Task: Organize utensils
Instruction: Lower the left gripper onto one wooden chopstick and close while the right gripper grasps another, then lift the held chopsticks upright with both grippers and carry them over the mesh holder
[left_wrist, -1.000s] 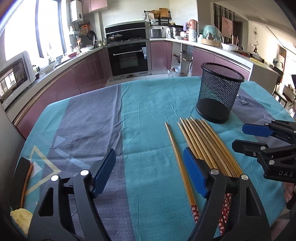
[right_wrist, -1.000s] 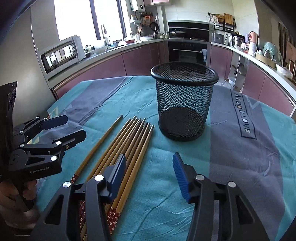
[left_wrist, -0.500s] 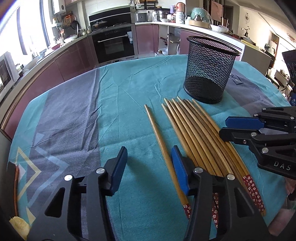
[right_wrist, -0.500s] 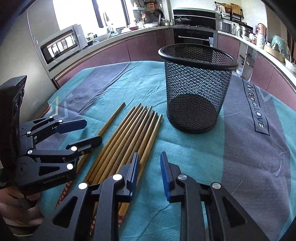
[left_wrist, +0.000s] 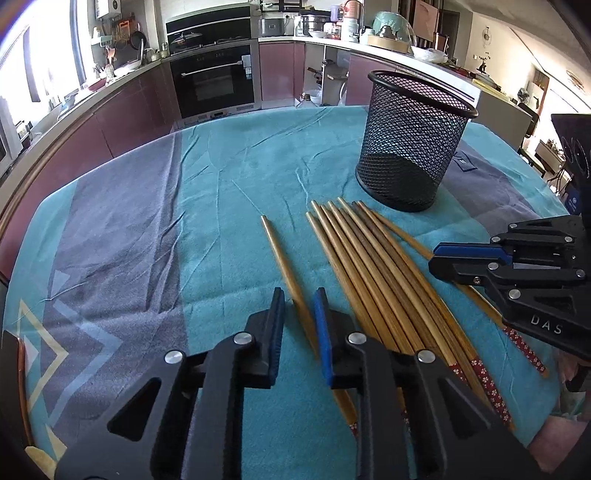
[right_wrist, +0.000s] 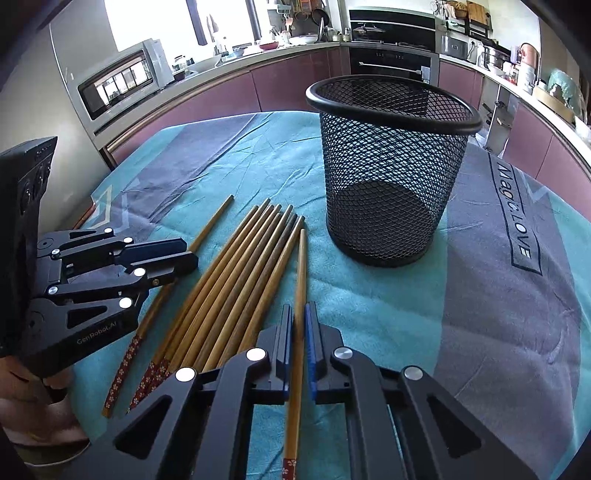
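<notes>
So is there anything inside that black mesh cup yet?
Nothing visible: through the mesh cup you see only its bare dark bottom. The chopsticks all lie on the tablecloth beside it. The wall nearest the camera blurs a strip of the base.

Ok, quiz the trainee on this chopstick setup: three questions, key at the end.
1. Multiple choice: what sits between the fingers of the right gripper? A) a metal spoon B) one brown wooden chopstick C) nothing
2. True or false: the round black wire-mesh basket already holds chopsticks.
3. Fill in: the lone wooden chopstick, lying apart from the bundle of wooden chopsticks on the teal tablecloth, passes between the fingers of the ____ gripper.

Key: 1 B. 2 False, it is empty. 3 Left: the left gripper straddles it.
</notes>
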